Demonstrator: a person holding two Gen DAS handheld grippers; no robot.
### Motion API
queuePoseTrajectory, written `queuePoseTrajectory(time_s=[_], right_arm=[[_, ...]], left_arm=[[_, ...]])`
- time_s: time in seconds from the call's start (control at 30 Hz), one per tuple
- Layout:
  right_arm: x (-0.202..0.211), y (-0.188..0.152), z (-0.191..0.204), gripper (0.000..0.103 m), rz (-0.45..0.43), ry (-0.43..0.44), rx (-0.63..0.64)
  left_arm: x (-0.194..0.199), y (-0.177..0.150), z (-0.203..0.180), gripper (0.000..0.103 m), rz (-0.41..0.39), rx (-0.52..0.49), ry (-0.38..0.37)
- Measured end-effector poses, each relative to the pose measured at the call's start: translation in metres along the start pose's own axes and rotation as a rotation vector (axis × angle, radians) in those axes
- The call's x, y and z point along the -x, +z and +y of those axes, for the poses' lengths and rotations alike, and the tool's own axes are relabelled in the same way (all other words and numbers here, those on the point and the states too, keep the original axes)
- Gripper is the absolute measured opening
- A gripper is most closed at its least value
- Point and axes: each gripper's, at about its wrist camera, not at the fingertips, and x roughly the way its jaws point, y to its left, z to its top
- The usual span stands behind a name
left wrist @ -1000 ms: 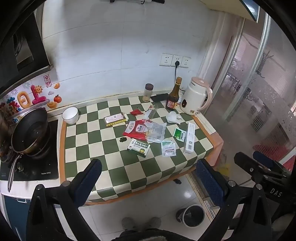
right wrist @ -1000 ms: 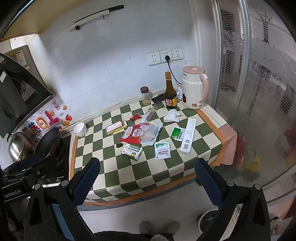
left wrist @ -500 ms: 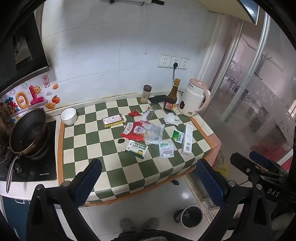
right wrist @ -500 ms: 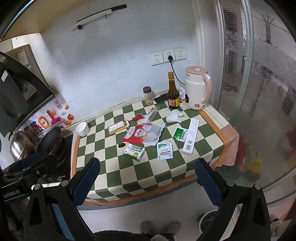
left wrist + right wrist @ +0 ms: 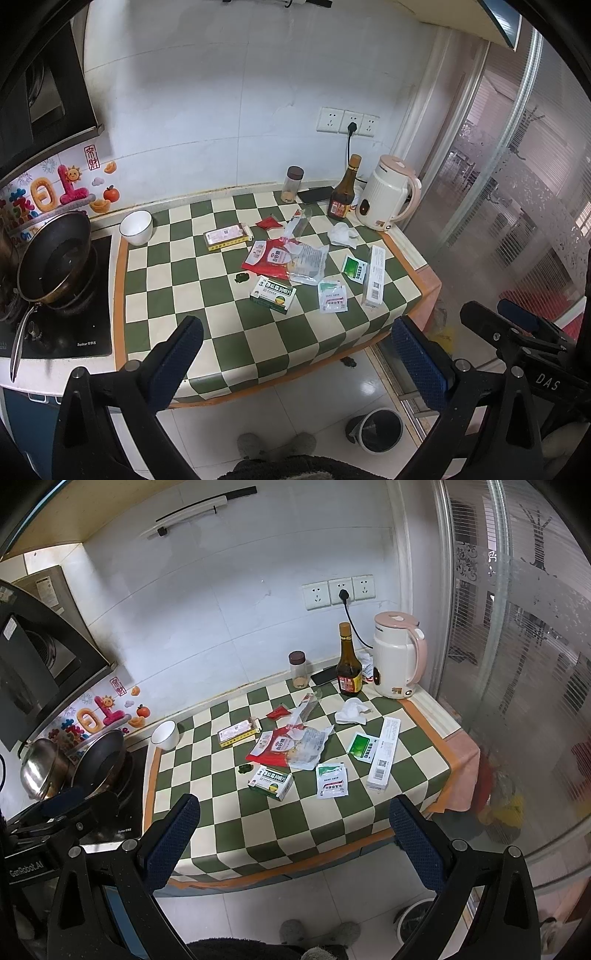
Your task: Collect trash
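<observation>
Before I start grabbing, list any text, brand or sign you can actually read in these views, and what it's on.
"DAS": on the right gripper body, seen in the left wrist view.
"GenRobot.AI": on the left gripper body, seen in the right wrist view.
"01": colourful wall sticker behind the pan.
Medicine boxes, sachets, red bag, bottle label, cooktop logo: printed, too small to read.

Wrappers (image 5: pixel 291 258) mid-counter (image 5: pixel 221 343), kettle (image 5: pixel 388 197) back right, pan (image 5: pixel 55 258) left, bin (image 5: pixel 376 430) on floor below.
</observation>
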Motion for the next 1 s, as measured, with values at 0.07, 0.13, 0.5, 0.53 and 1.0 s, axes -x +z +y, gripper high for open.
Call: queuePoseTrajectory(time_s=[0.07,0.13,0.5,0.53,1.0], right_arm=[[0.0,0.0,0.0,0.103,0.0,0.0,0.0],[0.0,0.0,0.001,0.103,0.0,0.001,0.002],[0.001,0.001,0.012,0.103,0.003,0.006,0.0],[0.001,0.001,0.012,0.103,0.003,0.006,0.0],[-0.006,-0.008,0.023,0.103,0.005,0.015,0.001]], left_arm=[[0.0,0.0,0.0,0.103,-0.001,-0.001,0.0],[0.0,0.0,0.0,0.103,-0.001,0.001,0.001],[-0.001,0.0,0.002,0.103,0.001,0.003,-0.001],[-0.001,0.0,0.002,0.103,0.001,0.003,-0.001],[-0.001,0.002,0.002,0.103,0.003,0.004,-0.002]])
